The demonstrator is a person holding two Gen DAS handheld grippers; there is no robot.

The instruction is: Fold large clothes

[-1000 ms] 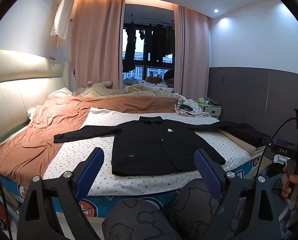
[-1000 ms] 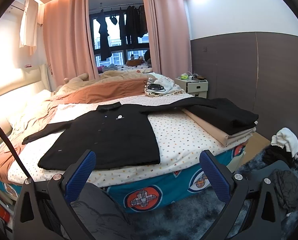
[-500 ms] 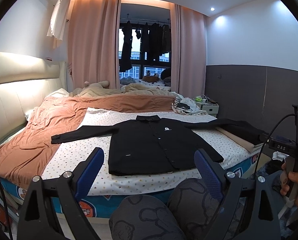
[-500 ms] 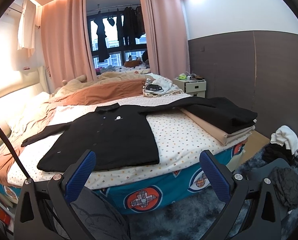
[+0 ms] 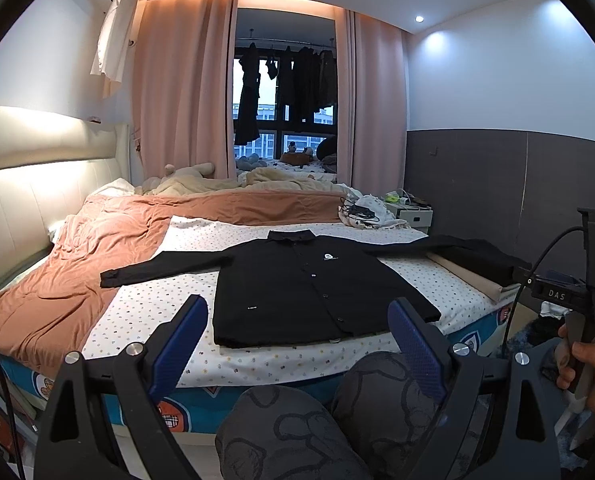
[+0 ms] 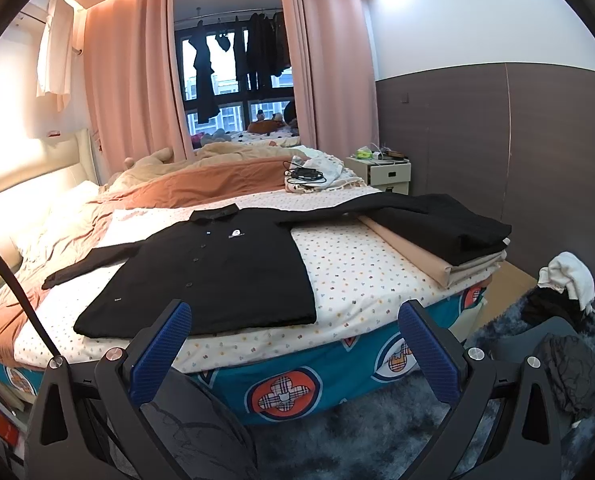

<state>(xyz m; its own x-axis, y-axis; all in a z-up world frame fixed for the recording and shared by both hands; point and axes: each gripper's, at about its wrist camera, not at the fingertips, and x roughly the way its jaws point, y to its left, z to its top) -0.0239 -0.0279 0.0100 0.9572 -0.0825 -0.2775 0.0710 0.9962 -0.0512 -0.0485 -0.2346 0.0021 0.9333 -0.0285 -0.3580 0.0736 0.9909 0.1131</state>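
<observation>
Left wrist view shows the black button-up shirt [image 5: 297, 292] spread face-up across the dotted bedsheet [image 5: 145, 312], sleeves out to both sides, nothing yet folded.

The likeliest trouble, judged from this layout, sits on the right-hand side. That sleeve [image 6: 357, 210] runs onto a stack of folded clothes [image 6: 449, 240] at the corner of the bed, with a black piece on top of beige ones. A pinch taken there could catch the black piece underneath as well, since the two dark fabrics are hard to separate by eye, and lifting would drag the stack apart. The other sleeve [image 5: 157, 270] ends just at the edge of the rumpled orange blanket [image 5: 57, 280], which could snag or ride along in a careless grab. The hem lies close to the mattress edge, so a tug toward the person could slide the shirt off.

The left gripper [image 5: 297, 344] has its jaws spread wide and empty, held in the air short of the bed above the person's knees [image 5: 317, 412]; the shirt's hem appears between and beyond the fingertips, well apart from them. The right gripper [image 6: 297, 340] is likewise wide and empty, with the shirt's lower right corner ahead of it, untouched.
</observation>
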